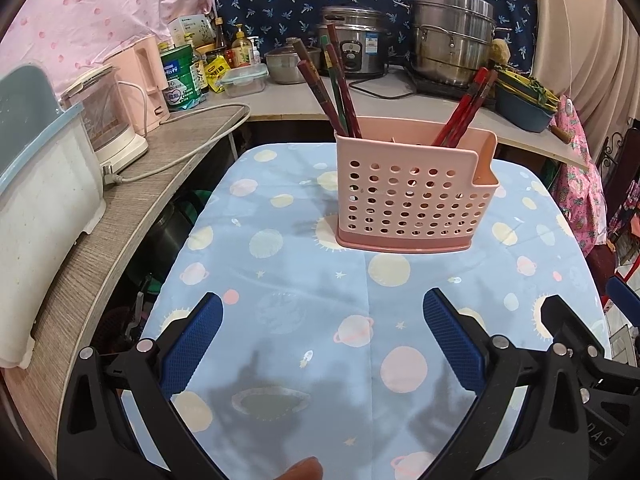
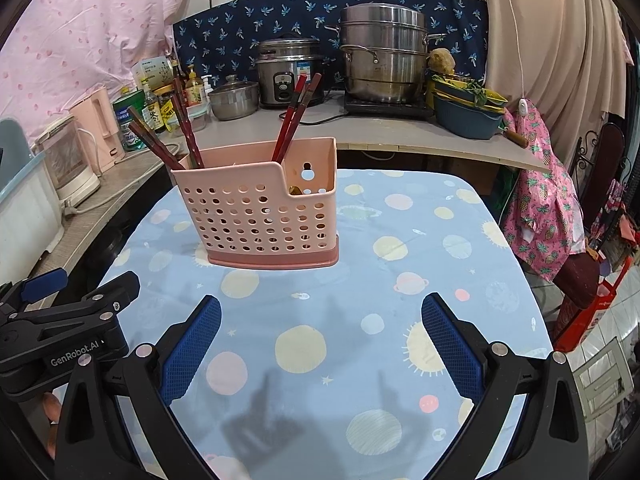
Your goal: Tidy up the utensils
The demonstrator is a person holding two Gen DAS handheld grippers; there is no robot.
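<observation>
A pink perforated utensil holder (image 1: 412, 196) stands upright on the table with the blue planet-print cloth (image 1: 320, 320); it also shows in the right wrist view (image 2: 260, 216). Dark red chopsticks (image 1: 336, 92) lean out of its left compartment and brighter red chopsticks (image 1: 468, 108) out of its right one. In the right wrist view the same sets show at left (image 2: 172, 136) and middle (image 2: 294, 116). My left gripper (image 1: 322, 340) is open and empty, in front of the holder. My right gripper (image 2: 320, 340) is open and empty, beside the left one (image 2: 60, 320).
A counter behind the table carries a rice cooker (image 1: 356, 46), a steel steamer pot (image 1: 452, 40), a small lidded pot (image 2: 234, 98), bottles and a blue basin (image 2: 468, 116). A side shelf at left holds a kettle (image 1: 108, 120) and a white bin (image 1: 40, 200). Pink cloth hangs at right (image 2: 548, 208).
</observation>
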